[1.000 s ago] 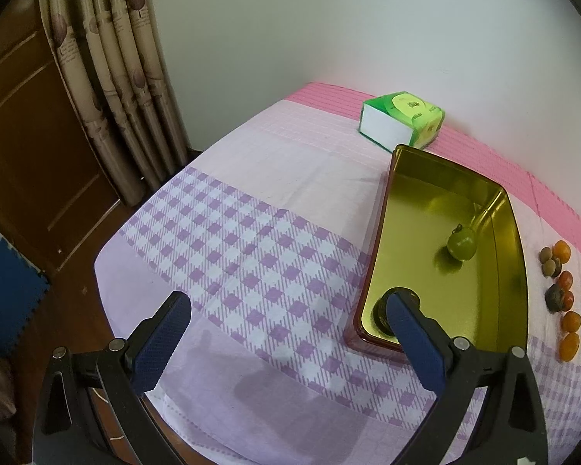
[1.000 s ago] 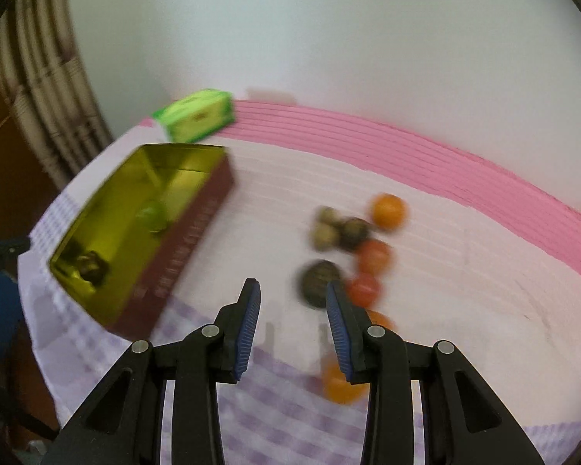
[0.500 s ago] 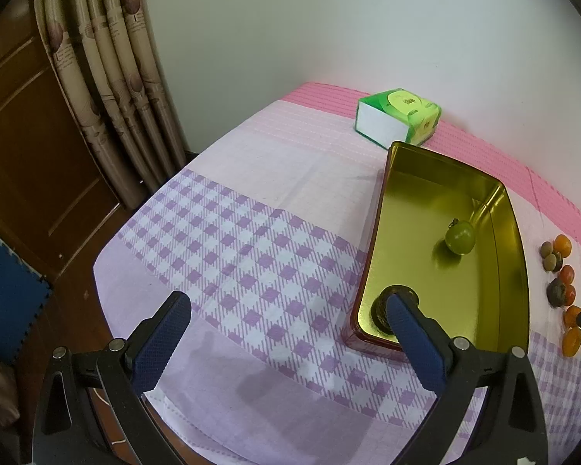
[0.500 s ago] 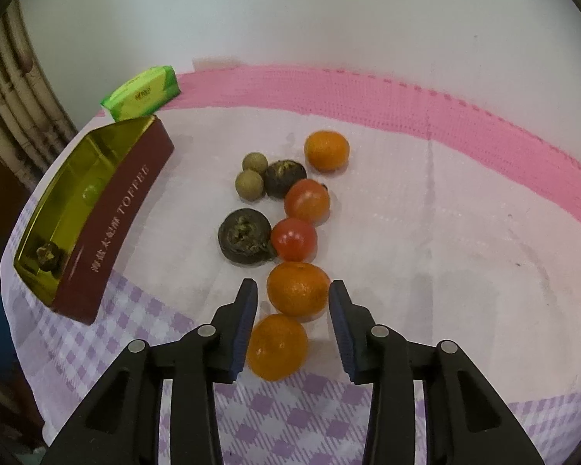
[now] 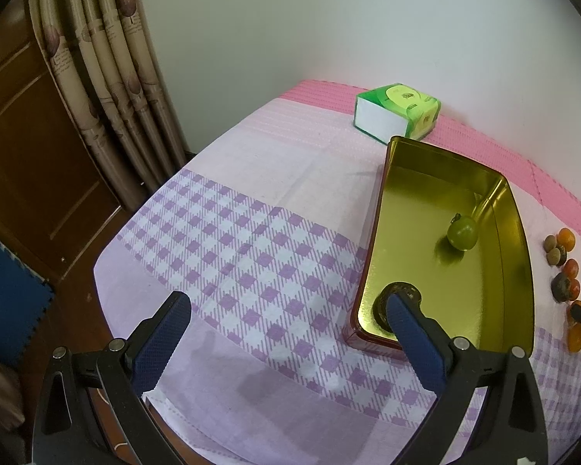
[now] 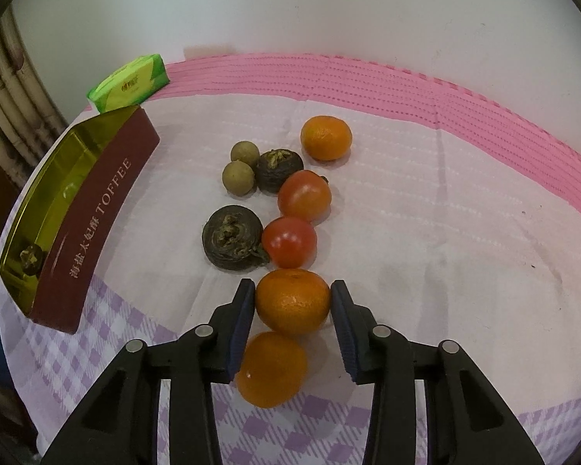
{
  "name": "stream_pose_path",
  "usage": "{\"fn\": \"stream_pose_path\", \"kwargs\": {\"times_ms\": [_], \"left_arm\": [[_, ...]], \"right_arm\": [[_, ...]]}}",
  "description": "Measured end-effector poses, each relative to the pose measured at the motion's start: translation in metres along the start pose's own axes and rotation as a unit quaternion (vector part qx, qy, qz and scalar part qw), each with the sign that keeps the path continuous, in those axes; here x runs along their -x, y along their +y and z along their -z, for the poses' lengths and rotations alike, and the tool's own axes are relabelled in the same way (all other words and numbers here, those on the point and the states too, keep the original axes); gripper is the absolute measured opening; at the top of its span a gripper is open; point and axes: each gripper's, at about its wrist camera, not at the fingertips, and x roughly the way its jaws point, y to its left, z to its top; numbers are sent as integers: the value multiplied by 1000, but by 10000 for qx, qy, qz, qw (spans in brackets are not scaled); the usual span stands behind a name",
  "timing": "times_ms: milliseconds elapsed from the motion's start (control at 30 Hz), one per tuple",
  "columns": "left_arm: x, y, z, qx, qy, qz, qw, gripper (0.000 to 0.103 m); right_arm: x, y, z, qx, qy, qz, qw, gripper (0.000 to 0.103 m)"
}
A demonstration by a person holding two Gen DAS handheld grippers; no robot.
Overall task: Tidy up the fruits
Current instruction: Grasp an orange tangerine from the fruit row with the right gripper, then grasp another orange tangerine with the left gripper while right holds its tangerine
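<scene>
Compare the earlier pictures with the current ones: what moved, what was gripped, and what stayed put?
The right tool came down over the row of fruit; its jaws, just closing, now bracket the middle orange mandarin. The left tool stayed open and still. The gold-lined toffee tin and its green grape did not move.

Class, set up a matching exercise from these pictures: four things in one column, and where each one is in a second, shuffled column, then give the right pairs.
Things:
1. green fruit
2. tissue pack
3. nearer orange
4. left gripper

Places:
A. between the right gripper's jaws
B. inside the gold tin
C. over the checked cloth, jaws wide
D. behind the tin, by the wall

Pairs: 1-B, 2-D, 3-A, 4-C
</scene>
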Motion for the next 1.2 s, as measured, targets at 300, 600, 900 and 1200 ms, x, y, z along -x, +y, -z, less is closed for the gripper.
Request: {"fn": "stream_pose_path", "kwargs": {"times_ms": [300,600,900,1200], "left_arm": [[6,-5,0,-163,-198,4,9997,100],[31,-41,2,-689,-447,523,9952,100],[52,-134,9,-1527,-399,1327,9785,100],[51,-239,42,-2473,38,2144,9449,100]], "right_arm": [[18,-36,-1,-244,-574,466,9970,40],[7,-91,10,-421,-702,912,9925,40],[6,-110,14,-134,-669,929,9933,40],[2,-125,17,-124,-724,986,9924,40]]}}
